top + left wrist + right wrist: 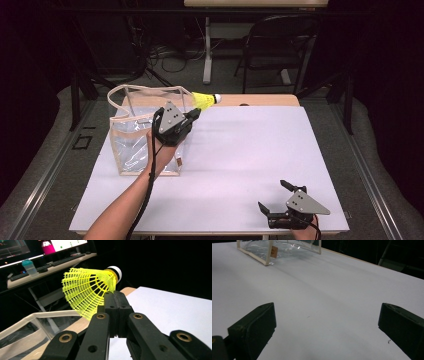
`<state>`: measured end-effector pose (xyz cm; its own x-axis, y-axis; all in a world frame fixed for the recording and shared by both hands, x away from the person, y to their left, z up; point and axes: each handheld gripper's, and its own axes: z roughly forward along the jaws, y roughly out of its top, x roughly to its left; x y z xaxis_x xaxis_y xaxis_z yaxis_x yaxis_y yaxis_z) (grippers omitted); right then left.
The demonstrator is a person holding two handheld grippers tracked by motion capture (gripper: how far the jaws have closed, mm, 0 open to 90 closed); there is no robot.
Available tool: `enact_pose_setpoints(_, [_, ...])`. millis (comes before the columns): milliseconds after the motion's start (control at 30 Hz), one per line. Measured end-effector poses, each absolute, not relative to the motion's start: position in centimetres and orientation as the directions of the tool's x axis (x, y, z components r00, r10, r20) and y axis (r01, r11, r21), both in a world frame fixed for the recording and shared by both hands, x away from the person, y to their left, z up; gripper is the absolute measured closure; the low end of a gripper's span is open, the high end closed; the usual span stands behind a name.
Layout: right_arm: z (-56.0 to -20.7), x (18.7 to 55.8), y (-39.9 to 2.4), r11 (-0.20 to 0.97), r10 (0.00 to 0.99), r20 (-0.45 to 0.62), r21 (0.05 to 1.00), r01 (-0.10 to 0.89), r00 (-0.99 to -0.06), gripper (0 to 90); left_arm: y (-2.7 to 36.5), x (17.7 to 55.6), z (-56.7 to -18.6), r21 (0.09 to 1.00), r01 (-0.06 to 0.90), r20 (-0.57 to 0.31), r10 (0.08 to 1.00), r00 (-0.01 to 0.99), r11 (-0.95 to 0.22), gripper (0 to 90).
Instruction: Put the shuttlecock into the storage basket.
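White tabletop (240,150): your left gripper (196,114) pinches the yellow shuttlecock (204,99) beside the clear bag (131,142); your right gripper (275,196) rests spread.

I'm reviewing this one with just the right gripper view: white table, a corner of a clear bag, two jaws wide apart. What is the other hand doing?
Observer: The left gripper is shut on a yellow shuttlecock, pinching the edge of its mesh skirt.
Operator: Is the shuttlecock in the bag yet?
Observer: No. In the high view it is held in the air by the far right corner of the clear bag, beside its open top.
Operator: And where is my right gripper?
Observer: The right gripper sits at the near right edge of the table, open, with nothing between its jaws.
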<state>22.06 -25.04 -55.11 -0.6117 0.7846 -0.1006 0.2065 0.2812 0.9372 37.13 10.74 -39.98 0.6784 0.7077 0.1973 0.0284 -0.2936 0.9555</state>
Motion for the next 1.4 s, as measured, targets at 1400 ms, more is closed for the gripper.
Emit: enact_pose_setpoints(1400, [-55.2, 22.2, -25.1, 0.28, 0.783, -0.098, 0.937, 0.208, -0.614, 0.8, 16.5, 38.4, -38.2, 0.962, 0.049, 0.195, 0.804, 0.563, -0.267, 90.0])
